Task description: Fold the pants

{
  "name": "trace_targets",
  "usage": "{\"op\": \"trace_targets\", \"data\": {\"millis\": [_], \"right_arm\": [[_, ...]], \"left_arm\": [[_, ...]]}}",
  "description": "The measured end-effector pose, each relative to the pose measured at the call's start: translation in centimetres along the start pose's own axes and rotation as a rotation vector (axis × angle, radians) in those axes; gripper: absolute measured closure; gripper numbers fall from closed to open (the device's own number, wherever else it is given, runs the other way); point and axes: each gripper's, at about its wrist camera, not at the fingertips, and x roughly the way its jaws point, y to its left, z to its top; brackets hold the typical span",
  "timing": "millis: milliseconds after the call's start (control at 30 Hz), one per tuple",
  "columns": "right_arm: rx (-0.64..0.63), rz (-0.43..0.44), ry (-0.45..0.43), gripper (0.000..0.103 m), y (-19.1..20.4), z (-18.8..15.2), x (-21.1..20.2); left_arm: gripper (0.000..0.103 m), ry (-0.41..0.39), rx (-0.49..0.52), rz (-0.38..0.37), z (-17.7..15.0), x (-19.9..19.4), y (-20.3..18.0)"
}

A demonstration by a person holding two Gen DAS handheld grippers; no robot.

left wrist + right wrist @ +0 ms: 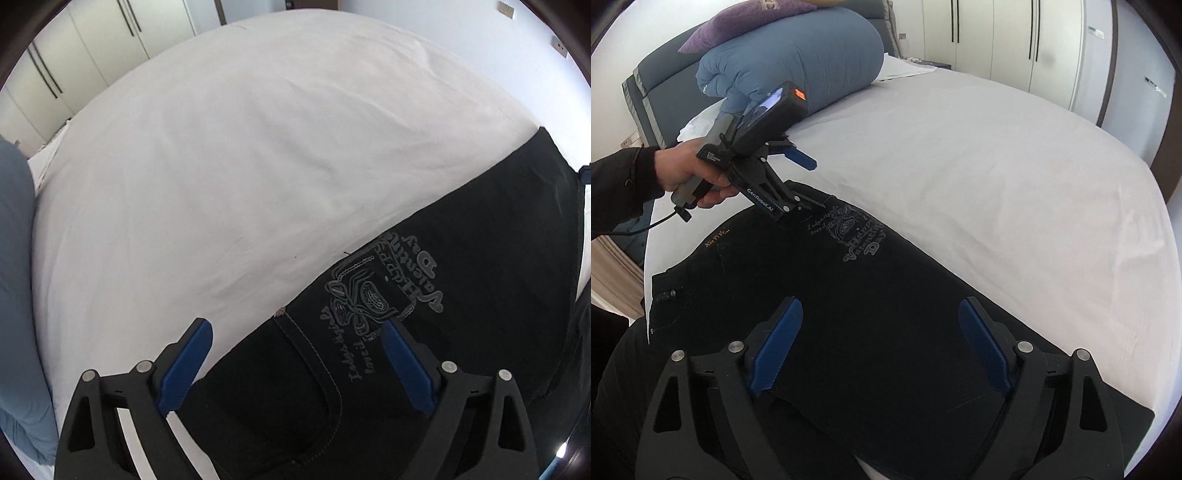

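While the black pants lie flat across the lower half of both frames on the white bed, the left gripper hangs over the embroidered pocket, jaws spread wide and empty. Lower centre in the right wrist view, the right gripper is likewise spread above the dark cloth, holding nothing. A blue duvet roll sits upper left

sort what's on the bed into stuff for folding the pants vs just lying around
For the job:
- black cotton pants with grey embroidered lettering
- left tool
- right tool

Lying about:
- rolled blue duvet
- purple knitted cushion
- white bedsheet
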Motion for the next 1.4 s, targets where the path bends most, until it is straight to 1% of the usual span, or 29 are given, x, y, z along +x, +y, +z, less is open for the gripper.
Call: {"op": "trace_targets", "data": {"millis": [33, 67, 100, 133, 167, 200, 233, 267, 300, 333, 367, 433, 500, 533, 600, 700, 800, 867, 933, 1067, 1100, 1133, 1200, 1233, 1333, 1400], "right_arm": [[-0.005, 0.010, 0.006, 0.019, -0.5, 0.2, 0.8], [-0.012, 0.017, 0.014, 0.020, -1.0, 0.5, 1.6], [-0.020, 0.022, 0.023, 0.022, -1.1, 0.6, 2.3], [-0.028, 0.029, 0.033, 0.024, -1.4, 0.9, 3.1], [-0.037, 0.033, 0.047, 0.028, -1.8, 1.2, 4.0], [-0.044, 0.032, 0.057, 0.032, -1.8, 1.4, 4.8], [-0.051, 0.033, 0.067, 0.037, -1.8, 1.5, 5.6], [-0.055, 0.036, 0.076, 0.038, -1.8, 1.6, 6.1], [-0.059, 0.038, 0.084, 0.041, -1.8, 1.1, 6.1], [-0.064, 0.039, 0.091, 0.044, -1.9, 1.1, 6.5], [-0.068, 0.039, 0.096, 0.046, -2.1, 1.5, 7.1], [-0.077, 0.047, 0.104, 0.053, -2.0, 1.7, 7.8], [-0.091, 0.047, 0.121, 0.057, -2.0, 2.0, 8.4], [-0.101, 0.044, 0.131, 0.057, -2.3, 2.1, 8.6], [-0.117, 0.046, 0.144, 0.058, -2.3, 2.4, 9.4], [-0.134, 0.047, 0.151, 0.058, -2.3, 3.2, 10.2], [-0.157, 0.059, 0.158, 0.058, -2.2, 3.9, 10.8], [-0.182, 0.063, 0.172, 0.058, -2.0, 4.3, 11.2], [-0.205, 0.069, 0.194, 0.058, -2.1, 4.5, 11.4], [-0.239, 0.085, 0.252, 0.058, -2.2, 5.1, 12.2], [-0.249, 0.082, 0.265, 0.060, -2.2, 5.2, 12.6], [-0.255, 0.084, 0.276, 0.070, -2.3, 5.2, 12.8], [-0.250, 0.097, 0.304, 0.075, -2.6, 5.5, 13.5], [-0.249, 0.101, 0.307, 0.083, -2.4, 5.5, 13.2], [-0.248, 0.110, 0.310, 0.096, -2.2, 5.5, 12.9], [-0.233, 0.109, 0.304, 0.097, -2.2, 5.3, 12.4]], "left_arm": [[0.009, 0.022, 0.019, -0.012, 0.2, 0.8, 0.1], [0.014, 0.047, 0.034, -0.029, 0.3, 1.7, 0.2], [0.020, 0.070, 0.041, -0.037, 0.3, 2.5, 0.3], [0.030, 0.098, 0.041, -0.058, 0.3, 3.3, 0.6], [0.036, 0.117, 0.024, -0.109, 0.2, 3.8, 0.9], [0.037, 0.121, 0.009, -0.133, 0.1, 4.0, 1.3], [0.042, 0.123, -0.002, -0.154, 0.0, 4.0, 1.6], [0.050, 0.128, -0.015, -0.182, -0.1, 3.9, 1.8], [0.056, 0.131, -0.025, -0.200, -0.1, 3.8, 2.1], [0.081, 0.132, -0.028, -0.199, -0.3, 3.5, 2.3], [0.091, 0.132, -0.033, -0.200, -0.4, 3.3, 3.3], [0.094, 0.089, -0.030, -0.185, -0.9, 1.9, 3.0], [0.095, 0.038, -0.014, -0.159, -0.9, 1.0, 2.3], [0.095, 0.008, -0.003, -0.148, -1.3, 0.1, 2.0], [0.095, -0.034, 0.008, -0.133, -2.1, -1.4, 1.8], [0.095, -0.093, 0.050, -0.095, -3.1, -3.4, 0.8], [0.095, -0.128, 0.087, -0.065, -3.0, -4.3, -0.5], [0.095, -0.145, 0.110, -0.046, -3.7, -4.7, -0.9], [0.095, -0.158, 0.118, -0.037, -3.4, -3.9, -1.5], [0.095, -0.175, 0.123, -0.039, -3.8, -3.6, -2.1], [0.095, -0.178, 0.124, -0.040, -3.8, -3.6, -2.2], [0.095, -0.181, 0.125, -0.040, -3.8, -3.6, -2.3], [0.095, -0.182, 0.128, -0.041, -3.8, -3.6, -2.3], [0.095, -0.182, 0.129, -0.039, -3.8, -3.5, -2.3], [0.095, -0.184, 0.126, -0.038, -3.8, -4.1, -2.0], [0.095, -0.188, 0.120, -0.034, -3.7, -4.0, -1.9]]}}
